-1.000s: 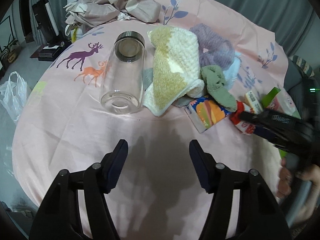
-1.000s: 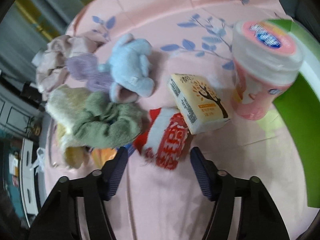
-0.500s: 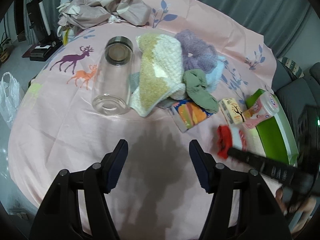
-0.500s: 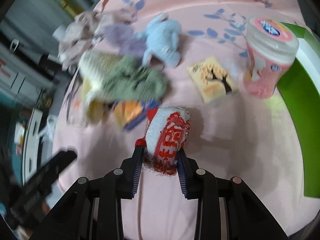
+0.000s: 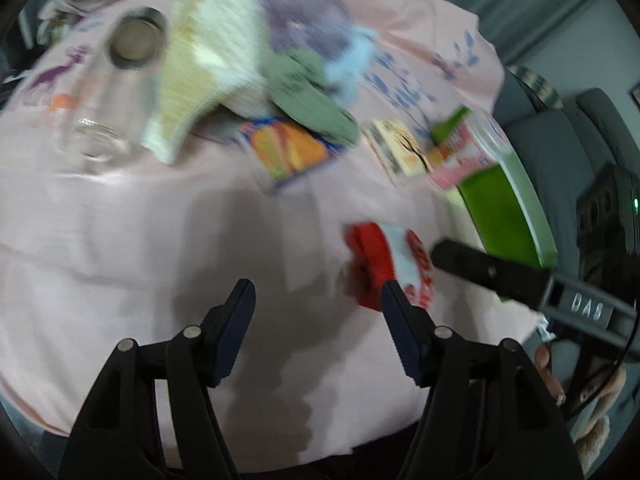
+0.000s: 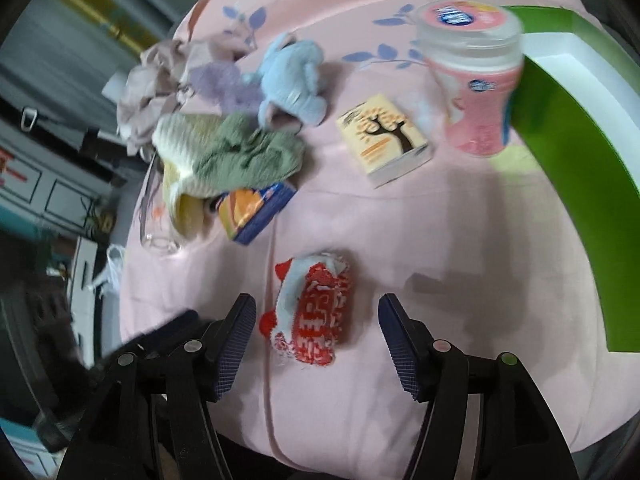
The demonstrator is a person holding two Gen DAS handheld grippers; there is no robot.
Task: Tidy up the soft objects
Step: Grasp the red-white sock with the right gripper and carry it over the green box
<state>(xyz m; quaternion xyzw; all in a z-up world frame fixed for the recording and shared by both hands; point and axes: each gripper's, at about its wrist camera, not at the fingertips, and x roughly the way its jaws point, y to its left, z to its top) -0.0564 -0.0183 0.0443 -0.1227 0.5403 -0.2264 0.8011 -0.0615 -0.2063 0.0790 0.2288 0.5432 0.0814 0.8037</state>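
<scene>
Fingers spread wide on the right gripper (image 6: pixel 316 336), and the red-and-white sock (image 6: pixel 310 312) lies loose on the cloth right between them, touching neither pad. Left gripper (image 5: pixel 316 332) is open too, holding nothing, with that same sock just past its right finger. It looks light, limp and squashy, nothing fragile, so a pinch across the bunched middle should hold; grab an edge and it would likely dangle. Beyond the fingers sits the heap of soft things: green cloth (image 6: pixel 244 156), blue plush toy (image 6: pixel 292 76), purple fluff (image 6: pixel 218 82). Off to the right stand a pink tub (image 6: pixel 476 96) and a green tray (image 6: pixel 568 152). Underneath, the pink tablecloth (image 6: pixel 460 240) is thin and wrinkled, so it may drag. Room beyond is blurred.
</scene>
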